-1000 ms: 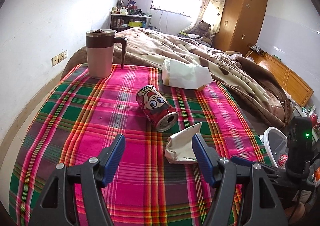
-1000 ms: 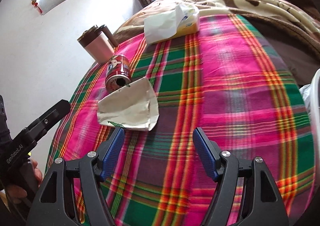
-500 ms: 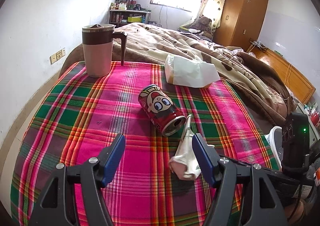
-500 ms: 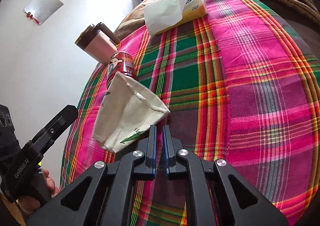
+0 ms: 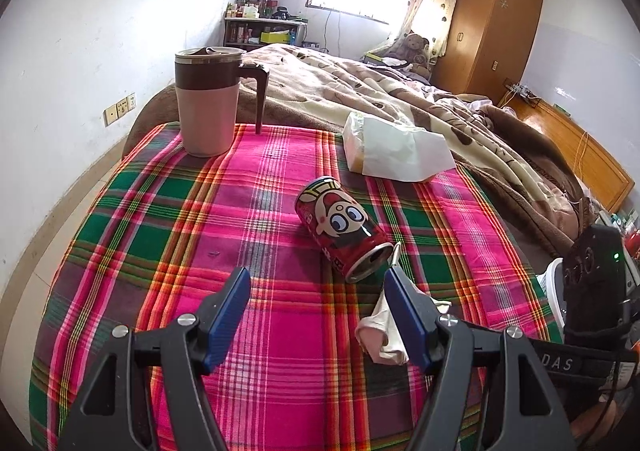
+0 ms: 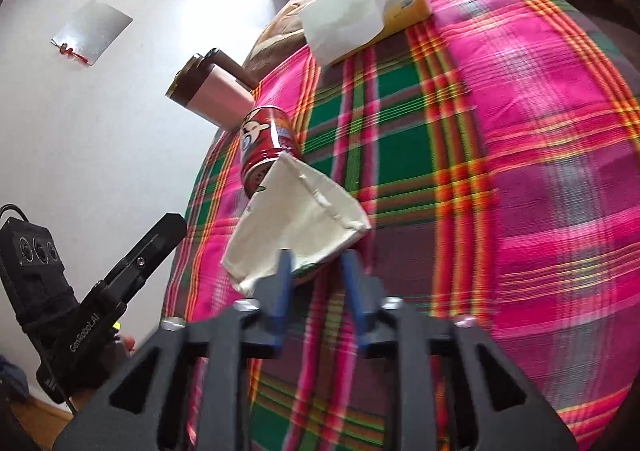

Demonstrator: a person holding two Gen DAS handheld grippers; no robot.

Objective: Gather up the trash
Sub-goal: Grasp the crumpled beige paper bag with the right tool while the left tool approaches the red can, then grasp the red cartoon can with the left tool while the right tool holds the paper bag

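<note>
A crushed white paper cup (image 6: 300, 219) hangs just beyond my right gripper (image 6: 316, 271), whose blue fingers stand a small gap apart around its lower edge. The cup is lifted off the plaid cloth. In the left wrist view the same cup (image 5: 380, 331) shows edge-on behind my right-hand finger. A red cartoon can (image 5: 344, 231) lies on its side on the cloth, also in the right wrist view (image 6: 266, 147). My left gripper (image 5: 318, 315) is open and empty, just short of the can.
A pink and brown lidded mug (image 5: 208, 107) stands at the far left of the plaid-covered table (image 5: 160, 251). A tissue pack (image 5: 392, 151) lies at the far edge. A bed with a brown blanket (image 5: 400, 99) lies beyond. A white bin (image 5: 554, 283) sits at the right.
My right gripper shut on the paper cup and lifted it off the cloth; now its fingers have parted slightly. My left gripper stayed open and dropped closer to the can.
</note>
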